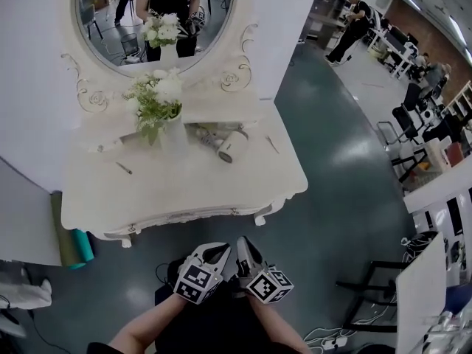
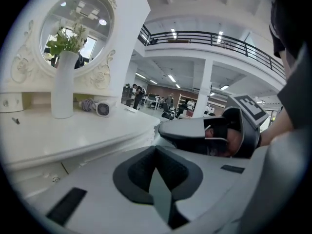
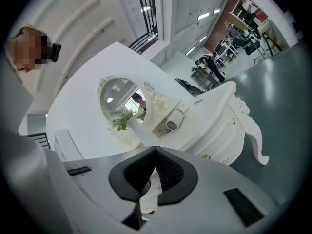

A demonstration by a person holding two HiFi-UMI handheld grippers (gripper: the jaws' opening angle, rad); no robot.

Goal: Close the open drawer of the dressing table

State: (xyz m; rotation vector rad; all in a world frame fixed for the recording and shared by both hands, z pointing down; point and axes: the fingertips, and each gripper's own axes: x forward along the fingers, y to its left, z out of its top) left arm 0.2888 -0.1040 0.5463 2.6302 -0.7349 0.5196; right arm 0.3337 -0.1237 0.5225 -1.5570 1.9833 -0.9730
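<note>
Hanging side by side at the near edge of the white dressing table, the left gripper and right gripper each have fingers pressed together, holding nothing.

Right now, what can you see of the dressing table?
The dressing table is glossy white, with a curved front, carved scroll trim, curved legs and an oval mirror on its back panel. It stands upright on the dark floor. A vase of flowers, a hair dryer and small items rest on top. Its front drawers look flush, none pulled out.
</note>
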